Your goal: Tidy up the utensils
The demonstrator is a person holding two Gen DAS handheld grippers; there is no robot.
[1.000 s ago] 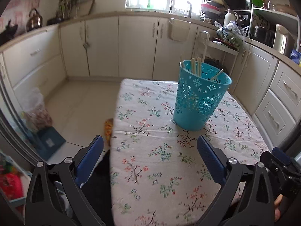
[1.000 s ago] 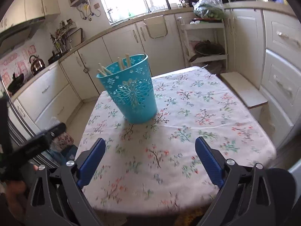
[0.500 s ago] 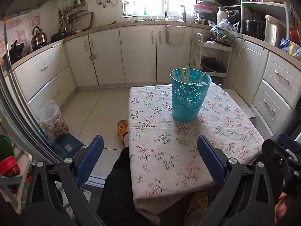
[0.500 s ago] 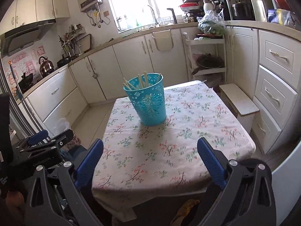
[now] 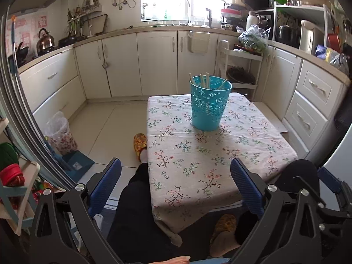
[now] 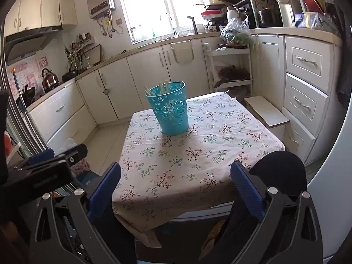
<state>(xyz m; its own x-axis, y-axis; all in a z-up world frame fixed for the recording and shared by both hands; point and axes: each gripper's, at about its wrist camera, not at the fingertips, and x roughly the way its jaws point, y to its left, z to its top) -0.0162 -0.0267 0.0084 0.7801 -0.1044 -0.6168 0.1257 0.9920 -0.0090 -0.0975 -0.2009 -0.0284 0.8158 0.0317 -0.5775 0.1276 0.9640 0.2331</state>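
A teal perforated basket [image 5: 209, 104] [image 6: 169, 110] stands upright on the floral tablecloth [image 5: 211, 154] [image 6: 193, 147], towards the table's far side. Several wooden chopsticks [image 5: 205, 80] [image 6: 164, 87] stick up out of it. My left gripper [image 5: 176, 184] is open and empty, held back from the table's near edge, above the person's lap. My right gripper [image 6: 176, 183] is also open with nothing between its blue pads, likewise short of the near edge. The left gripper's body [image 6: 41, 171] shows at the left of the right wrist view.
The person's dark-trousered legs [image 5: 136, 209] and yellow slippers [image 5: 140, 142] are at the table's near left. Cream kitchen cabinets [image 5: 158, 63] run along the back and right. A white step stool [image 6: 265, 112] sits right of the table, a plastic bag [image 5: 59, 134] on the floor at left.
Both grippers have pulled back and up from over the table to beyond its near edge, so the basket looks smaller and farther. Both stay open and empty.
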